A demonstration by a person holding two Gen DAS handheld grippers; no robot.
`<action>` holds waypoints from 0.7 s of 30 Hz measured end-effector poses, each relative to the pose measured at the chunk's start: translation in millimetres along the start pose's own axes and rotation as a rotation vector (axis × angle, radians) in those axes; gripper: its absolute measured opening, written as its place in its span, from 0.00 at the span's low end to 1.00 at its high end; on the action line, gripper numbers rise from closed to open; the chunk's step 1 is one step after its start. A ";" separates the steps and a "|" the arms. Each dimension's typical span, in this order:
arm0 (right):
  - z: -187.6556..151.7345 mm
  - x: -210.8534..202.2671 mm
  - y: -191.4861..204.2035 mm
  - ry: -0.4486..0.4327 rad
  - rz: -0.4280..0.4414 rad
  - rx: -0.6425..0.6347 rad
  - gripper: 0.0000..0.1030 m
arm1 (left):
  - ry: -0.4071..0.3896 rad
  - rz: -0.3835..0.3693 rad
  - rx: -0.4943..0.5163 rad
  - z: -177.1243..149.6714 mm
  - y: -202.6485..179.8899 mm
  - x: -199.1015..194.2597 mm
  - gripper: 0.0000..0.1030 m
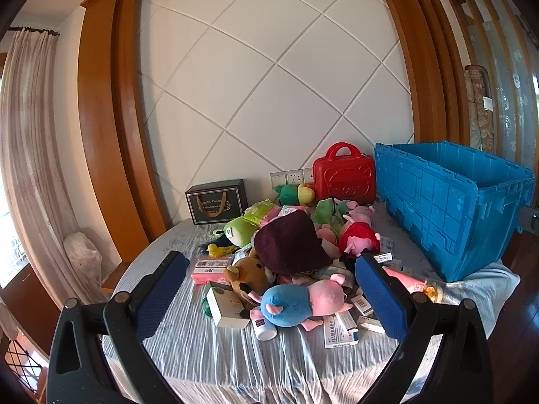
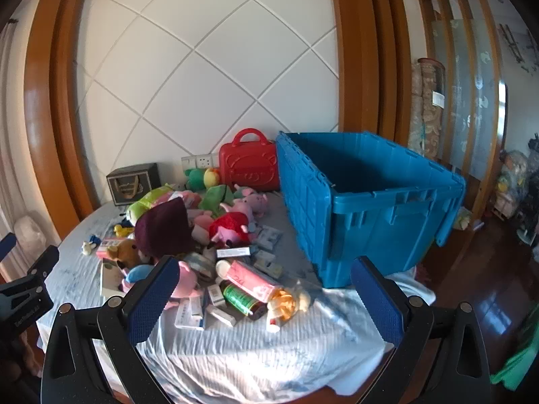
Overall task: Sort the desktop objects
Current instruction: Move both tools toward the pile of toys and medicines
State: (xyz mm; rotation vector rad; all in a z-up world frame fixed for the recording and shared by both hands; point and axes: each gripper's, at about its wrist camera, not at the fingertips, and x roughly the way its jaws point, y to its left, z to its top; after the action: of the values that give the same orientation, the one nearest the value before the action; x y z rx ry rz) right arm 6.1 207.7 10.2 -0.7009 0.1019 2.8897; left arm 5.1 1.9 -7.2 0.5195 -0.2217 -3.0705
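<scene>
While soft toys and small boxes lie heaped at the centre of both views on a wrinkled pale cloth (image 1: 235, 363), a blue-and-pink plush pig (image 1: 296, 299) sits lowest in the pile. Right of the heap stands the blue crate (image 2: 370, 208), with a red case (image 1: 343, 176) at its upper left. Both the left gripper (image 1: 273, 289) and right gripper (image 2: 266, 293) gape wide, holding nothing.

On the table stand one blue crate (image 2: 363, 215), one red case (image 2: 249, 165) and one black box (image 1: 217, 200). Three pink pig toys lie in the pile; the small boxes are too jumbled to count.
</scene>
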 end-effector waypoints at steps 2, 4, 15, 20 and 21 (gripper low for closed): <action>-0.3 3.0 1.5 0.003 0.011 -0.008 1.00 | -0.002 0.009 0.006 -1.4 -1.0 -0.2 0.99; -1.0 6.1 3.5 0.005 0.024 -0.022 1.00 | 0.006 0.009 0.004 -3.6 -1.7 1.5 0.99; -1.8 27.1 -7.8 0.019 0.112 -0.059 1.00 | 0.039 0.071 -0.005 -13.6 -17.4 10.7 0.99; -5.4 28.6 -15.8 -0.010 0.132 -0.105 1.00 | 0.071 0.069 -0.035 -29.0 -21.4 16.1 0.99; -7.6 28.1 -17.8 -0.026 0.133 -0.112 1.00 | 0.090 0.066 -0.043 -34.0 -21.6 17.2 0.99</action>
State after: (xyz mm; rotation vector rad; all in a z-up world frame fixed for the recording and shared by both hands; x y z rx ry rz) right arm -11.9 228.5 -9.9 -0.7002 -0.0181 3.0506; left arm 0.1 17.9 -47.7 0.6329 -0.1664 -2.9726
